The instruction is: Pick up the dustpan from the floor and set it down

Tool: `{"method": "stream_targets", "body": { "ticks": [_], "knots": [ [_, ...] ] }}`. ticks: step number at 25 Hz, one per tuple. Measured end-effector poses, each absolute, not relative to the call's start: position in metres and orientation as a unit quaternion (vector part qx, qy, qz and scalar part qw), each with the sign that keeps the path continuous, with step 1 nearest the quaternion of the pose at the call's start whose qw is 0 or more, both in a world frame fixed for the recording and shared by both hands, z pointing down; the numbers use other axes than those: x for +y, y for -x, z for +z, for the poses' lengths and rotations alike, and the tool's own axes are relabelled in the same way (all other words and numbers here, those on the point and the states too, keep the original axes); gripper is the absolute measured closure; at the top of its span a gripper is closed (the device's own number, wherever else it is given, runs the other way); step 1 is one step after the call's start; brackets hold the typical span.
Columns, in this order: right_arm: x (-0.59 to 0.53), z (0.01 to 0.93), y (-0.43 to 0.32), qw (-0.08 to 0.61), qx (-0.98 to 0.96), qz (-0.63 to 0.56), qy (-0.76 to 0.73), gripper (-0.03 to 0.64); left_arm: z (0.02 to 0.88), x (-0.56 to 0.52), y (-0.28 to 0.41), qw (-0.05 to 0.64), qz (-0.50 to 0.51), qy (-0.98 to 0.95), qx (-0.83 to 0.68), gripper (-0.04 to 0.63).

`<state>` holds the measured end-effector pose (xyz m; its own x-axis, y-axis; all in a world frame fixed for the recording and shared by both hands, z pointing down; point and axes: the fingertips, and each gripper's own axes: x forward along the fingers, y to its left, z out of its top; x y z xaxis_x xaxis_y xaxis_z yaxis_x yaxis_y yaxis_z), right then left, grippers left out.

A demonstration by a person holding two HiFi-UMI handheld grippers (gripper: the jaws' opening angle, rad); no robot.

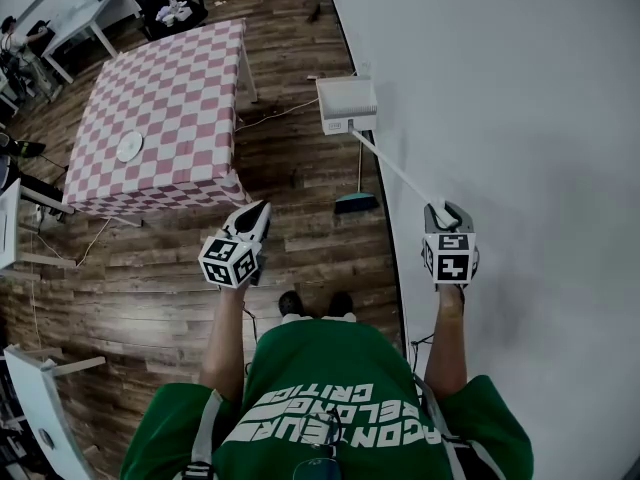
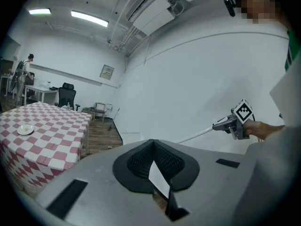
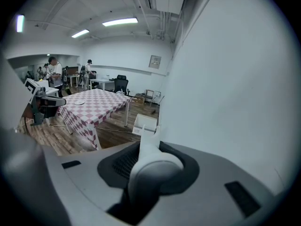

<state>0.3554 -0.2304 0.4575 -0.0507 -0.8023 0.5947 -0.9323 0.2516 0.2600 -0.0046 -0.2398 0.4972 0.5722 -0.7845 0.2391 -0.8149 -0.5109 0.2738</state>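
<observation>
Shirt lettering (image 1: pixel 322 417) upside down, not clearly readable

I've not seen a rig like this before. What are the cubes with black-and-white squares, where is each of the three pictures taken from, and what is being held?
There is no robot here. A person carries a hand-held gripper in each hand, and the marker cubes are part of those. The downward picture comes from a camera on the person's head. The other two come from cameras riding on each gripper, looking along its jaws. The right gripper is clamped on the long white handle of the dustpan, which is out by the wall. The left gripper has its jaws together on nothing. On the wooden floor a teal broom sits by the wall, and a table with a checked cloth carries a white plate.
</observation>
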Motion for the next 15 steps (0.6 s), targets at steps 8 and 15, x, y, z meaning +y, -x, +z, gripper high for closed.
{"method": "stream_targets", "body": {
  "ticks": [8, 15],
  "knots": [
    [-0.2298, 0.4590, -0.3532, 0.336, -0.718, 0.100, -0.601, 0.503, 0.4962, -0.2368, 0.0025, 0.198, 0.028, -0.868, -0.454, 0.592],
    [-0.2309, 0.4668, -0.3521, 0.342, -0.723, 0.103, -0.592, 0.503, 0.4972, -0.2296, 0.0039, 0.202, 0.030, -0.865, -0.458, 0.592]
  ]
}}
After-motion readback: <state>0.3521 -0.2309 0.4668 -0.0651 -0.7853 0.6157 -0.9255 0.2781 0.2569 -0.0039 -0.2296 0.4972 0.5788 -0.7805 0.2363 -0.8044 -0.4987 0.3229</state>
